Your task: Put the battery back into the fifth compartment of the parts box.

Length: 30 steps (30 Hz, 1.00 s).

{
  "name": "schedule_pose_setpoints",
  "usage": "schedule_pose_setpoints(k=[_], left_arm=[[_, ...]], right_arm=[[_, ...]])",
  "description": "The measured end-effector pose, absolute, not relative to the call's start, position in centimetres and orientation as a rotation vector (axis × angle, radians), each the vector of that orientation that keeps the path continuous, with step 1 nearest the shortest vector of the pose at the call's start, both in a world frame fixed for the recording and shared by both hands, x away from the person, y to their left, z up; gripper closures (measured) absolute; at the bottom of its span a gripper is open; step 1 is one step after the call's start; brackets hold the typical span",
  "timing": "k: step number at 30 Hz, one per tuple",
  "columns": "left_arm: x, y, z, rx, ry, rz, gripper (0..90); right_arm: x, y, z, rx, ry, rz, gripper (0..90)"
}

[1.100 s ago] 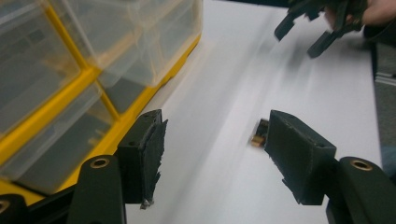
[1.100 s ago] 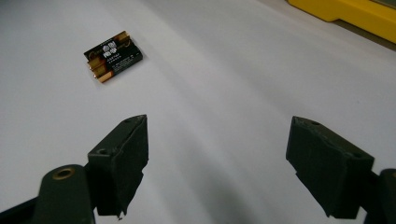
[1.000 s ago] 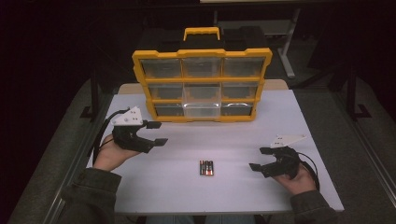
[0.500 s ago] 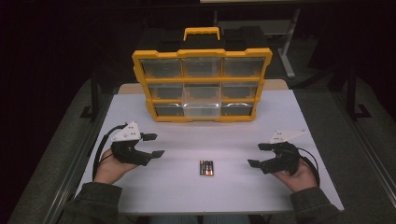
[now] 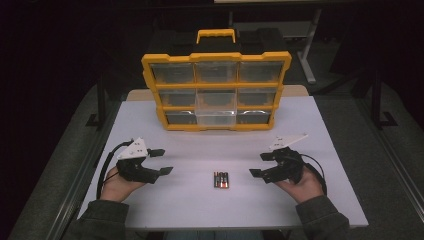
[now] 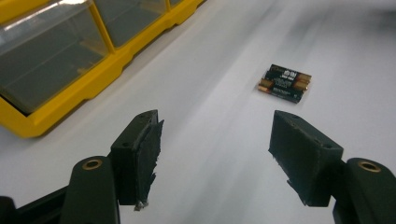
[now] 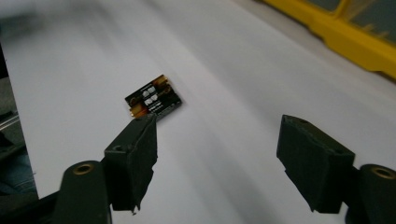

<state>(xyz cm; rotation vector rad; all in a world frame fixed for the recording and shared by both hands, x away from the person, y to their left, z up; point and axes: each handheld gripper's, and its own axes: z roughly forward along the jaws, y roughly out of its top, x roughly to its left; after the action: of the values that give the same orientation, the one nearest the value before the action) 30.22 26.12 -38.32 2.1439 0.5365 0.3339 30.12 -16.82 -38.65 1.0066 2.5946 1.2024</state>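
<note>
Two grippers flank a small pack of batteries point(image 5: 221, 179) that lies near the middle of the white table point(image 5: 330, 135), closer to its near edge than to its far one. How many cells the pack holds is hard to make out; its print is too small to read. The left gripper point(image 5: 161, 162) sits toward the table's left edge, jaws spread with nothing between them. The right gripper point(image 5: 262, 164), toward the right edge, also stands spread and empty; its jaws have just been closing a little. In the right gripper view, one jaw tip covers the pack's near corner. The yellow organizer case point(image 5: 216, 90) stands upright at the far edge, its drawer contents too dim to tell. Compared with a second ago, the left hand has sunk toward the tabletop and the right has shifted slightly inward and up. The pack has not moved.
</note>
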Motion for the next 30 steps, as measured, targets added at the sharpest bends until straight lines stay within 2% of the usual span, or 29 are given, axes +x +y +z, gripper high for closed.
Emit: schedule_pose_setpoints(k=[17, 30], left_arm=[[29.9, 26.0, -38.9, 2.128, 0.517, 0.330, 32.5], [30.0, 25.9, -39.2, 2.147, 0.513, 0.331, 31.9]], right_arm=[[31.0, -9.9, -41.0, 1.099, 2.739, 1.043, 44.8], [31.9, -7.2, -42.8, 1.182, 2.784, 0.933, 53.6]])
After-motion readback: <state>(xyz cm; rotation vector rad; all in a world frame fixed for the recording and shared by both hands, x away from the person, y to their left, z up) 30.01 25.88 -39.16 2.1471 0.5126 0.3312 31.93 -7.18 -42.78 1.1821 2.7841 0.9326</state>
